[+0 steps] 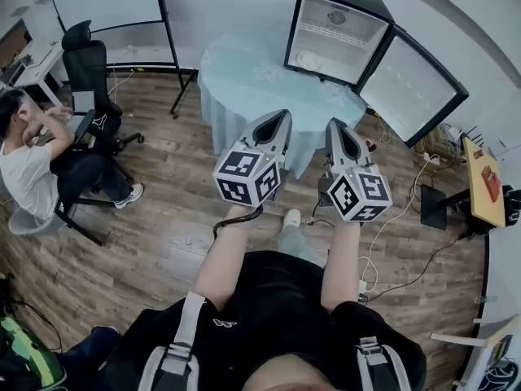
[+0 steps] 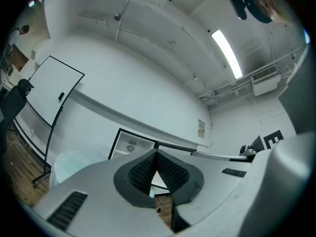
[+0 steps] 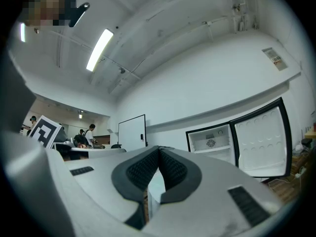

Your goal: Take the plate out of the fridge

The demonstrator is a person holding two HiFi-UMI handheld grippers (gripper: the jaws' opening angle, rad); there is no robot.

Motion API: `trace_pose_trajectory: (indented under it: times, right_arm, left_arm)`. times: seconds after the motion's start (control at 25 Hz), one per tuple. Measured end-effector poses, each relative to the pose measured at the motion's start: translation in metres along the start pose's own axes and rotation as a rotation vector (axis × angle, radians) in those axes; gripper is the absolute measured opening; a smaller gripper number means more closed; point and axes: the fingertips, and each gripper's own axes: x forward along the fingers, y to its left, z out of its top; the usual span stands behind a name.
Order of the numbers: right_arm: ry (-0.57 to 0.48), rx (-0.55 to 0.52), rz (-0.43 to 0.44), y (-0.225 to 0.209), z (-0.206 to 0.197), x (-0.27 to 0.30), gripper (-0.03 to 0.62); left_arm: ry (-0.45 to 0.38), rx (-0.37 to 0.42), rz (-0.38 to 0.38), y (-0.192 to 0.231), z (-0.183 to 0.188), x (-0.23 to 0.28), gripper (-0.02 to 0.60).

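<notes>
Since both grippers hang in the air well short of the round table with the pale blue cloth (image 1: 244, 80), the step in hand is judged to be the approach. Nothing of the task is touched yet.

The small black fridge with a white interior (image 1: 338, 31) stands on the far side of that table. Its door (image 1: 411, 88) is swung wide to the right, so no opening step is needed. The left gripper (image 1: 281, 116) and the right gripper (image 1: 335, 125) are side by side above the wooden floor (image 1: 163, 243). In each gripper view the ribbed dark pads (image 2: 140, 171) meet at the tip, so both sets of jaws are closed and carry nothing. The white round plate (image 1: 309, 59) lies low inside the fridge cavity, toward its left side.

Next move, as a judgement: carry one gripper forward over the table, spread its jaws ahead of the cavity, and close on the plate's near rim.

Limits of view:
- The plate is pale against the white lining, and its rim is barely distinct.
- Whether the plate rests on a shelf or on the cavity floor cannot be told.
- In both gripper views the gripper body covers the lower cavity, and no plate shows.
- In the head view the grippers hide part of the table's near edge.
</notes>
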Motion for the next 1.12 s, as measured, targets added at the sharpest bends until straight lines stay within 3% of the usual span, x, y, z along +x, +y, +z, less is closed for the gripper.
trace_pose_trajectory:
  times: [0.36, 0.52, 0.88, 1.12]
  right_arm:
    - [-0.021, 0.046, -0.152, -0.088, -0.005, 0.013, 0.005]
    - [0.002, 0.051, -0.182, -0.11, -0.016, 0.022, 0.005]
    - [0.084, 0.087, -0.325, -0.21, -0.05, 0.028, 0.005]
    - [0.161, 0.123, -0.33, -0.261, -0.081, 0.071, 0.005]
  left_arm:
    - [0.044, -0.034, -0.038, 0.012, -0.026, 0.064, 0.0]
    - [0.075, -0.052, -0.066, 0.012, -0.04, 0.093, 0.0]
    - [0.184, -0.13, -0.123, 0.007, -0.104, 0.184, 0.0]
    - [0.26, -0.167, -0.102, 0.027, -0.144, 0.244, 0.0]
